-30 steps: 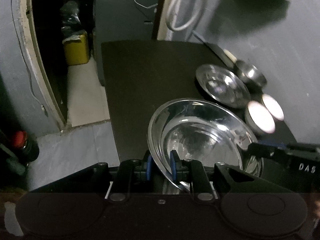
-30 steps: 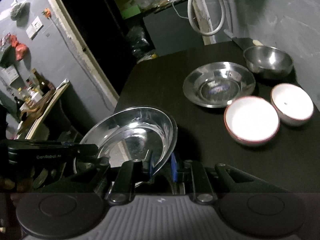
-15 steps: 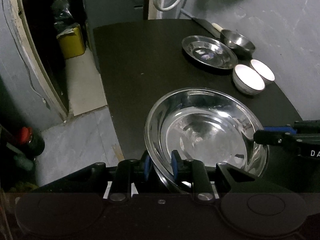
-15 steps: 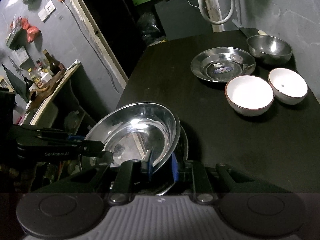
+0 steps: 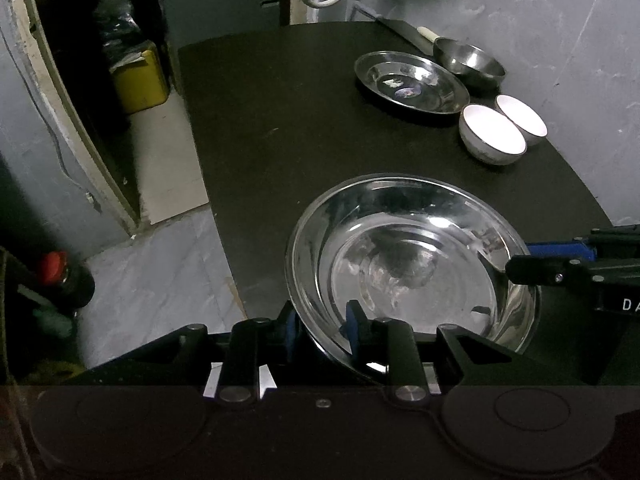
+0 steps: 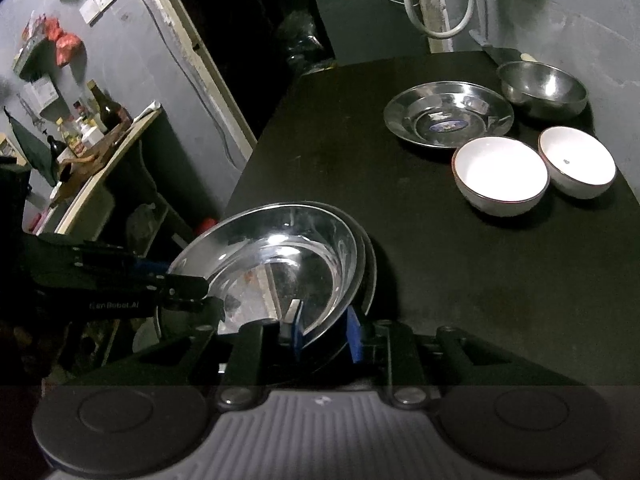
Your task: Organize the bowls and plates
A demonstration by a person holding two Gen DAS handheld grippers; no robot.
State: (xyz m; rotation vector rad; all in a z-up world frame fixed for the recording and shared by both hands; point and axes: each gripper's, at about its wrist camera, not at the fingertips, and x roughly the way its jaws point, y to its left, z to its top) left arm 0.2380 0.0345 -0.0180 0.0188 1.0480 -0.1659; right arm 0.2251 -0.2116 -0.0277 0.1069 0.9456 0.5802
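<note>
Your surface is a dark table point(image 6: 460, 280); at its far right you have a steel plate point(image 6: 448, 118), a steel bowl point(image 6: 542, 88) behind it, and two white bowls point(image 6: 500, 174) point(image 6: 576, 166) side by side, touching or nearly so; a knife point(image 5: 404, 32) lies at the far edge; large steel plates point(image 5: 408, 264) sit at the near edge.

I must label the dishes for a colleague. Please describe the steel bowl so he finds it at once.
On the black table, look to the far corner by the grey wall. The steel bowl stands behind the two white bowls, beside the flat steel plate; it alone is deep and metallic.
</note>
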